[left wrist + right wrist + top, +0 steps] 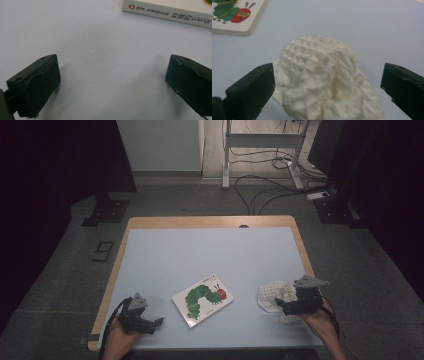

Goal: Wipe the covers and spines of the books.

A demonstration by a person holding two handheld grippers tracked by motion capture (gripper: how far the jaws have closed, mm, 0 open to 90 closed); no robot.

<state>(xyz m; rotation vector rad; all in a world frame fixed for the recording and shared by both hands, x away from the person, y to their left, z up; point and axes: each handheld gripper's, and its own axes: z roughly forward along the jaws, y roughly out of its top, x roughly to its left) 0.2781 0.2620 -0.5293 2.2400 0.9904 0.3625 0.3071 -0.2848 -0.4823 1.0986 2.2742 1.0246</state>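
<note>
Table [165, 255]: flat pale-blue top, wood rim. Picture book [203, 299]: glossy rigid board, caterpillar cover, lying flat mid-table. Knitted cap [274, 295]: cream, bumpy, slumped soft, lying right of the book. Right hand-held gripper [328, 82]: released, jaws wide astride the cap; to regrasp, pinch a thick fold. Left hand-held gripper [113, 80]: released, empty, left of the book.

Left gripper [159, 321] low at the near left, jaws spread wide, held by the left hand [119, 336] | Right gripper [278, 306] at the near right, jaws fully apart, right hand [320, 320] behind it
</note>
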